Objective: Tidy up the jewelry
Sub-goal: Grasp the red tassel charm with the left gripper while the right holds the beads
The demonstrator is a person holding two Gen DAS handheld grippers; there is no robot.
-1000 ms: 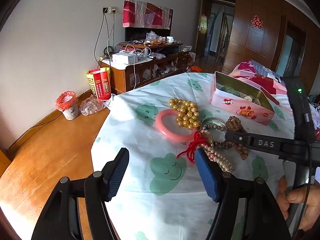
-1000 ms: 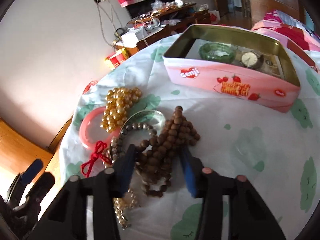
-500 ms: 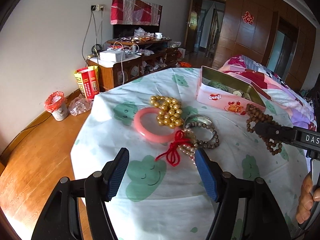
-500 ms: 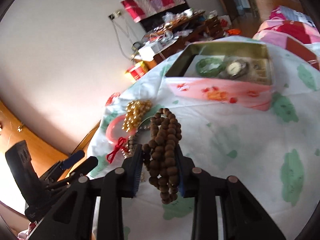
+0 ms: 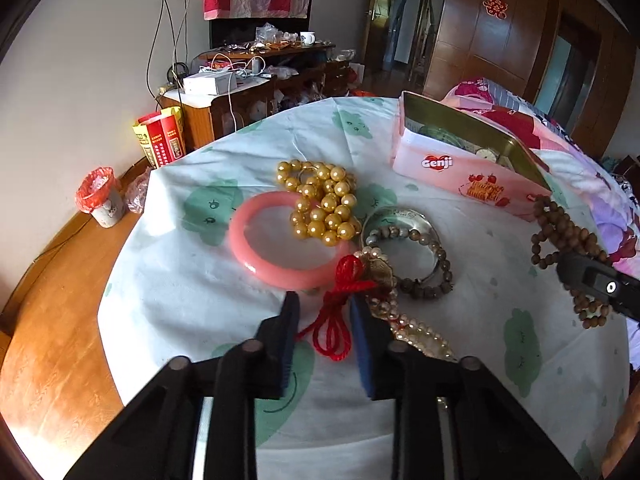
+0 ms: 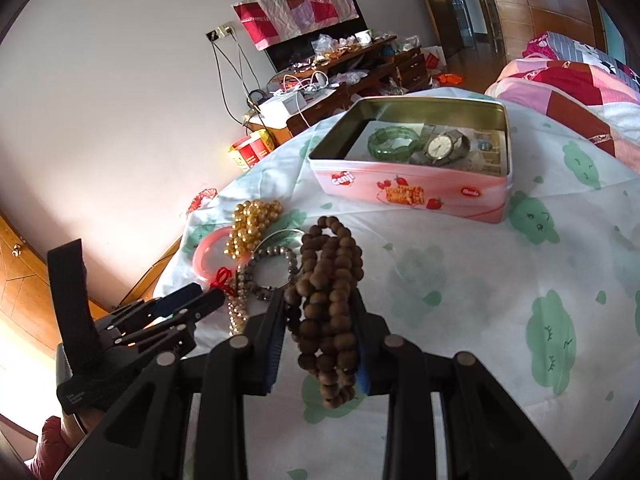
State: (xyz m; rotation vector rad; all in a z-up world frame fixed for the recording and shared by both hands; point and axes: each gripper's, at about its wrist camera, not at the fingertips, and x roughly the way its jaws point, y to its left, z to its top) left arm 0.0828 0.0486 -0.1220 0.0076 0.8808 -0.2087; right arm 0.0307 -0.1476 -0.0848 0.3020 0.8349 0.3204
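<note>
Jewelry [image 5: 332,220] lies heaped on the table [image 5: 192,296], left of the pink tin [image 5: 460,172]. The left gripper [image 5: 324,304] tilts down at the heap's near edge; its jaws have just been closing about the red cord [image 5: 334,320], contact unclear. Right of it, nearer the tin, the right gripper [image 6: 320,304] clamps wooden beads [image 6: 328,300] lifted off the cloth.

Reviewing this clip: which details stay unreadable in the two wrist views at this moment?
- Left wrist view: whether the left hand-held gripper pinches the red cord tassel; the pads look apart from it.
- Left wrist view: the pale pearl strand runs under that gripper's arm.
- Right wrist view: the papers under the green bangle and silver wristwatch in the pink tin; too small to read.
</note>
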